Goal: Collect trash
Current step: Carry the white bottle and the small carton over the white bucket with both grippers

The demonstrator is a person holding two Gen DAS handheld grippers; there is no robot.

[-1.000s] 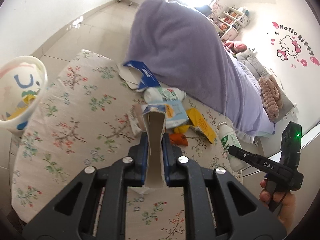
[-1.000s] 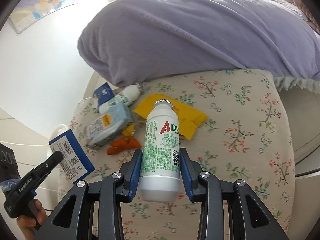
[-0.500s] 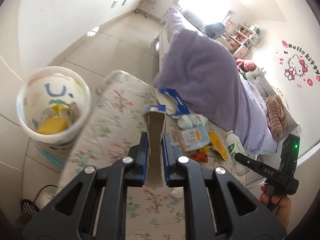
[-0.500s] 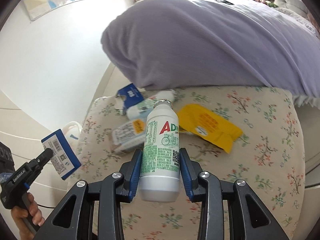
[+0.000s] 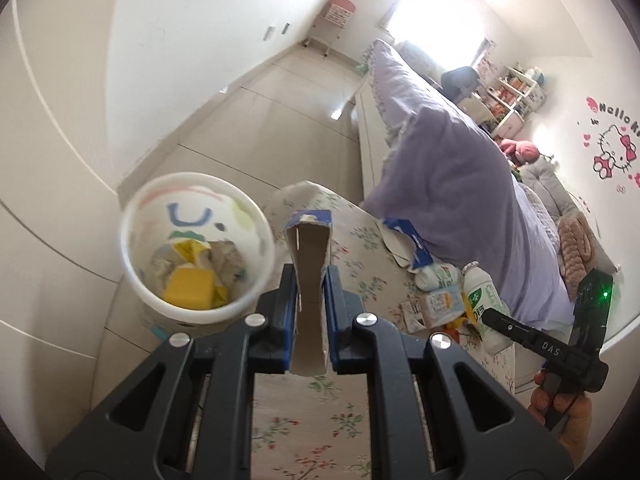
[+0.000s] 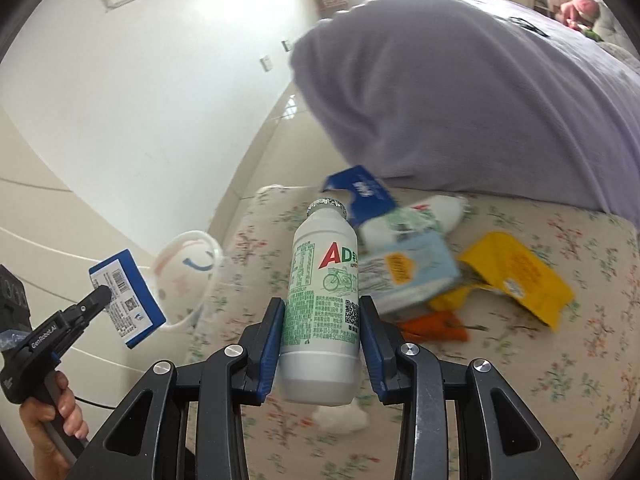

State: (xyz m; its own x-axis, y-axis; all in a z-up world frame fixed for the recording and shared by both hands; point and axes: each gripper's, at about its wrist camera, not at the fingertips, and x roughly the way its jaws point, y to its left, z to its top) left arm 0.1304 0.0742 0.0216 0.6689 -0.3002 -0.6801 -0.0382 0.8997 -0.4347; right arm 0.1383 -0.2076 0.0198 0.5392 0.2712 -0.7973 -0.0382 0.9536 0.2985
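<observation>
Floral-print bench (image 6: 580,360) w/ trash on top: yellow packet (image 6: 520,272), pale blue pouch (image 6: 408,276), torn blue carton (image 6: 362,194), orange scrap (image 6: 436,326). White wad (image 6: 340,418) near front edge. Purple duvet (image 6: 460,100) overhangs the far side.

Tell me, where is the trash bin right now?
In the left wrist view the white trash bin sits on the floor at the left, beside the floral table, just left of the blue carton in the left gripper.

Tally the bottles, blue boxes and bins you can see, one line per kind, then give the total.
Bottle: 1
Blue boxes: 2, the held box and the torn box
Bin: 1
Total: 4
</observation>
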